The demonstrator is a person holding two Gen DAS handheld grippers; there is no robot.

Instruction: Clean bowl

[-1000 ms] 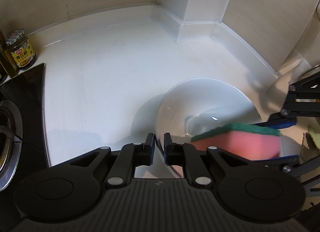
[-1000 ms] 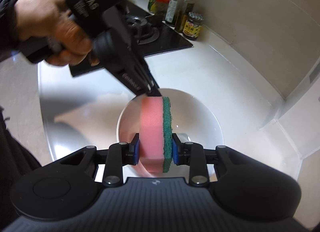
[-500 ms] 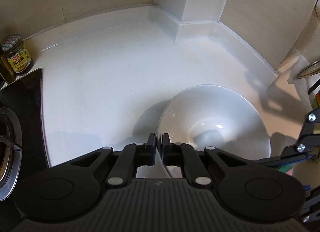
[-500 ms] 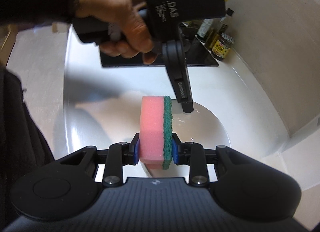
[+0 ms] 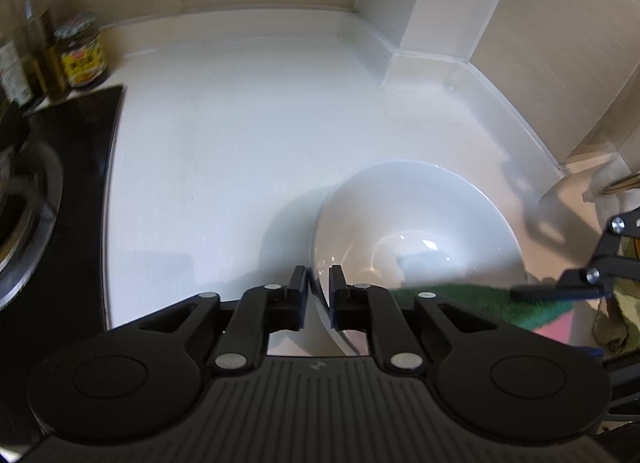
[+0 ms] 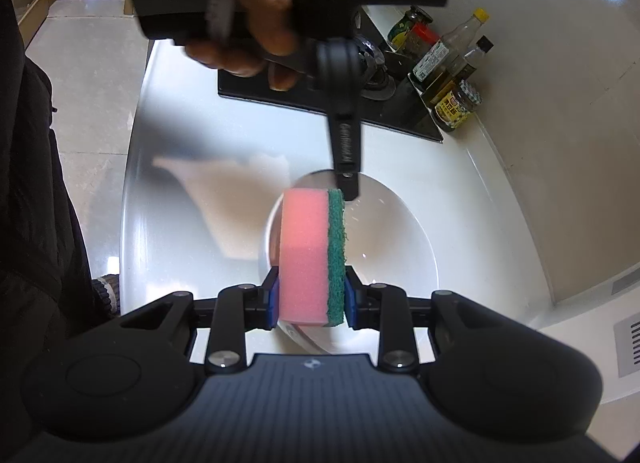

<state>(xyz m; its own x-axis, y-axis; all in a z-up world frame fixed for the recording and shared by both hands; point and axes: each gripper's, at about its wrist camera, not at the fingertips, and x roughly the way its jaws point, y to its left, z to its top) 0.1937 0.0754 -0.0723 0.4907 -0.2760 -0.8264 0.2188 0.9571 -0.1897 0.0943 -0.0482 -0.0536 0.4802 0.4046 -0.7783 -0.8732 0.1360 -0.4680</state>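
A: How far along is the cleaning, would you say?

B: Somewhere in the wiping, I judge, not at the end. The bowl [image 5: 416,231] sits on the counter [image 5: 240,151], its near rim between the fingers of the left gripper [image 5: 319,291]. Those jaws have just been opening a little; a narrow gap shows at each side of the rim, so they look slack on it rather than clamped.

A: And the other tool?

B: The right gripper [image 6: 309,295] is clamped on the sponge [image 6: 312,259], pink foam at its left pad, green scourer at its right. The sponge hangs above the bowl's near side, ahead of the fingers. I cannot tell if it touches the bowl.

A: Is the bowl clean?

B: Its inside looks white and glossy with no visible dirt, though glare could hide a film. Rinsing and putting the sponge down appear still to come.

A: What does each camera add?

B: The left one shows the rim inside its own jaws and the bowl's whole inside, but only the sponge's edge at its right. The right one shows the full sponge grip, the hand [image 6: 240,23] holding the left tool, and the bottles [image 6: 452,63] beyond the stove [image 6: 384,111].
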